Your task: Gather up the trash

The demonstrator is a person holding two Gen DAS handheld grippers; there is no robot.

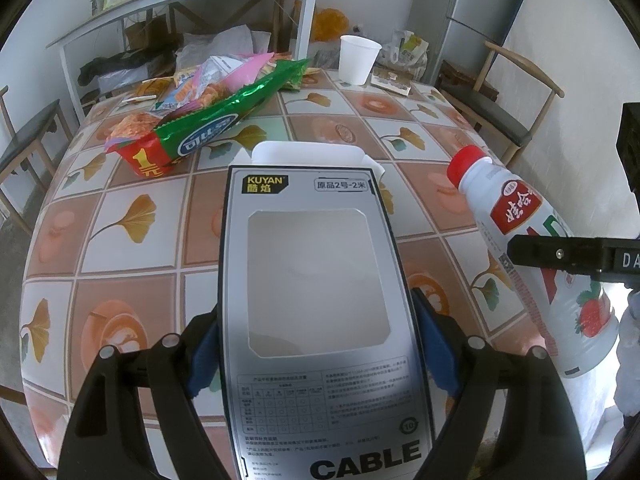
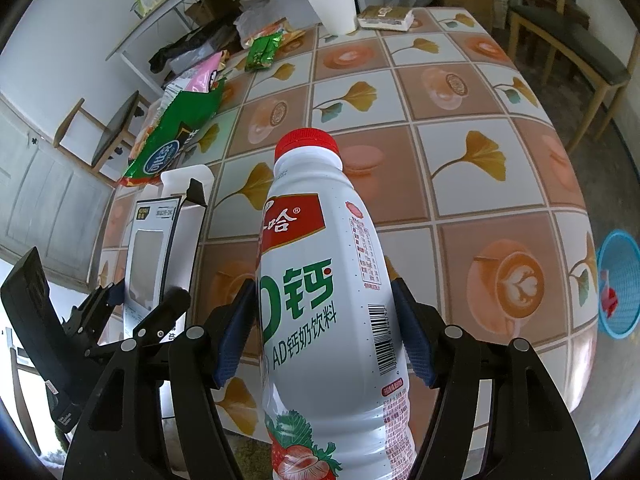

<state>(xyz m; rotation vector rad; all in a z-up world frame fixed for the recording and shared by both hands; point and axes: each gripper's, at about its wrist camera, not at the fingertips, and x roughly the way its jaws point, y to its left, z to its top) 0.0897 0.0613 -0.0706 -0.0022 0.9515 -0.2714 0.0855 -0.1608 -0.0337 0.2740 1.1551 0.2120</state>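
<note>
My left gripper [image 1: 316, 344] is shut on a grey cable box [image 1: 316, 280] with a cut-out window, its blue pads pressing both long sides; the box's white flap points away over the tiled table [image 1: 132, 224]. My right gripper [image 2: 324, 332] is shut on a white milk-drink bottle [image 2: 324, 280] with a red cap, held above the table. In the left wrist view the bottle [image 1: 532, 248] hangs at the right with a black finger [image 1: 560, 256] across it. The right wrist view shows the cable box [image 2: 156, 248] at the left in the left gripper.
A pile of snack wrappers [image 1: 208, 108] with a green bag lies at the table's far left. A white paper cup [image 1: 358, 60] and a small packet [image 1: 392, 80] stand at the far edge. Chairs [image 1: 500, 108] flank the table. A blue basket [image 2: 618, 284] sits on the floor at right.
</note>
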